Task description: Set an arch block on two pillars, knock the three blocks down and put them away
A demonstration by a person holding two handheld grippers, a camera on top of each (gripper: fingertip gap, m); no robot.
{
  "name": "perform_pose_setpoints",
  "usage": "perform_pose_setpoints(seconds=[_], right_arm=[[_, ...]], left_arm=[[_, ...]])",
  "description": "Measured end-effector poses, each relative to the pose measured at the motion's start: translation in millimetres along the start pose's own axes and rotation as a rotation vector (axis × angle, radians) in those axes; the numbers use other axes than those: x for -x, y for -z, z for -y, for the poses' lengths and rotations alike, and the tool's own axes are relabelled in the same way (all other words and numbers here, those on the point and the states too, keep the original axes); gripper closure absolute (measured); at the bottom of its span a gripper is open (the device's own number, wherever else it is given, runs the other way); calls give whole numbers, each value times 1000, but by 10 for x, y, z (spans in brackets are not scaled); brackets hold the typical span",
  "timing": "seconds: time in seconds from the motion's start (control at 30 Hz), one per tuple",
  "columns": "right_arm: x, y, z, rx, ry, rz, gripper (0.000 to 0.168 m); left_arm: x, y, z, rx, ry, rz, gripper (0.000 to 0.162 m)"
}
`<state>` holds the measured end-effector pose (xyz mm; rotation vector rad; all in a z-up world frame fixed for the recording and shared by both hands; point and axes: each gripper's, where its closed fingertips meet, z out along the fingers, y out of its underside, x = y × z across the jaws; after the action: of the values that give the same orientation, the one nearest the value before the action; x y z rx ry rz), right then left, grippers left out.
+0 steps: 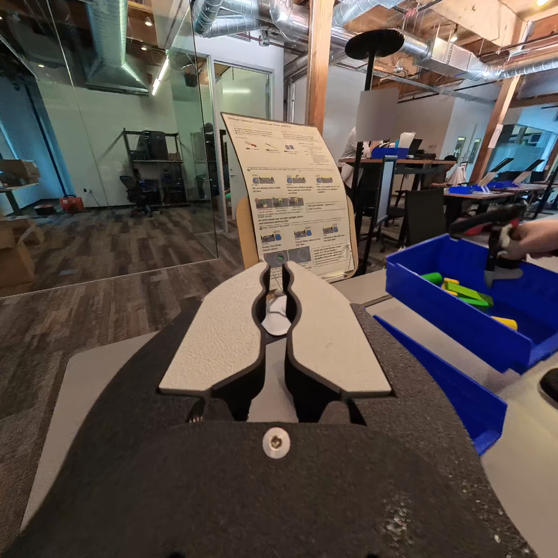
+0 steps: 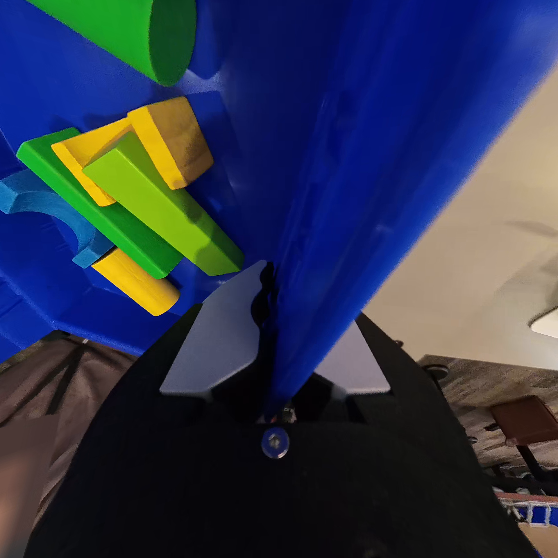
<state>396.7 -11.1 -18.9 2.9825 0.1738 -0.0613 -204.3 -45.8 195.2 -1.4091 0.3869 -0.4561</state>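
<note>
Right wrist view: the right gripper [image 2: 268,271] is clamped on the wall of the blue bin [image 2: 347,151], one finger inside and one outside. The blocks lie on the bin floor at ten and eleven o'clock from its tips. A light green wedge [image 2: 163,205] lies across a dark green plank [image 2: 99,205], its end nearest the tips. A yellow block [image 2: 169,142] sits at their far end, a yellow cylinder [image 2: 136,280] and the blue arch block [image 2: 48,208] lie left, and a green cylinder [image 2: 136,33] lies at twelve o'clock.

In the left wrist view the left gripper [image 1: 276,268] hangs over the grey table [image 1: 513,453], jaws almost together on nothing. At two o'clock a hand [image 1: 534,241] holds the other gripper tips-down into the bin.
</note>
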Motion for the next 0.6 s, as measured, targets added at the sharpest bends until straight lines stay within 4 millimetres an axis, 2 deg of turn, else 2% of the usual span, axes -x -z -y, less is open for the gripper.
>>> perform_pose_setpoints(seconds=[0.07, 0.13, 0.2, 0.27, 0.33, 0.43, 0.6], right_arm=[[188, 328, 57, -18, 17, -21, 163], [500, 607, 166, -30, 66, -40, 162], [922, 812, 334, -46, 142, -53, 163], [1439, 932, 530, -60, 238, -43, 163], [2024, 970, 715, -67, 331, -7, 163], [2969, 897, 933, -58, 478, 73, 163], [4439, 534, 1184, -41, 674, 172, 161]], left_arm=[[3, 24, -3, 14, 5, 12, 154], [32, 44, 5, 19, 7, 47, 152], [49, 66, 2, 25, 14, 77, 149], [37, 85, -40, 58, 16, 86, 147], [28, 118, -55, 81, 17, 102, 144], [20, 197, 3, 70, 3, 146, 143], [63, 459, 69, 101, -63, 293, 138]])
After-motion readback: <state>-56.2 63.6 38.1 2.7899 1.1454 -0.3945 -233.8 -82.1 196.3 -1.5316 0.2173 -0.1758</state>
